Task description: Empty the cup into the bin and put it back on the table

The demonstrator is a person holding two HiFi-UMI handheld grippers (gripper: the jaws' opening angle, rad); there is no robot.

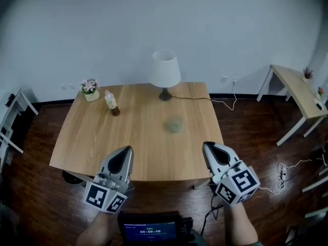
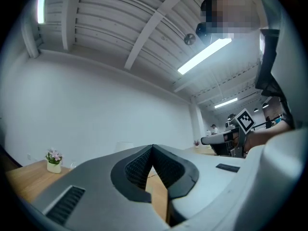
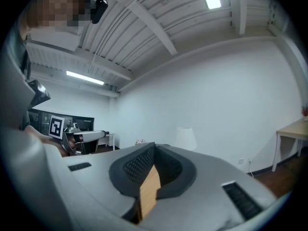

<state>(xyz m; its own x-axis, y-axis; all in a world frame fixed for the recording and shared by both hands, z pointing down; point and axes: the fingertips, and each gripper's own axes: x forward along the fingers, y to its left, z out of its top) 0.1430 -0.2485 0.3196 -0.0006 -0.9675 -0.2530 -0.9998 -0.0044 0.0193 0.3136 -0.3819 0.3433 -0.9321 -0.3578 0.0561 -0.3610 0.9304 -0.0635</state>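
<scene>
Cup (image 1: 174, 124) stands on surface (image 1: 92, 142) before lamp (image 1: 165, 70), well apart from left tool (image 1: 123, 151) and right tool (image 1: 209, 146), both pressed together, empty. Bottle (image 1: 111, 102) label unreadable.

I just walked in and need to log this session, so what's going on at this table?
A person holds a gripper in each hand above the near edge of a wooden table. The left gripper and the right gripper both have their jaws together with nothing between them. The pale green cup stands upright near the table's middle, apart from both grippers. A lamp, a small bottle and a pot of flowers sit further back.
</scene>
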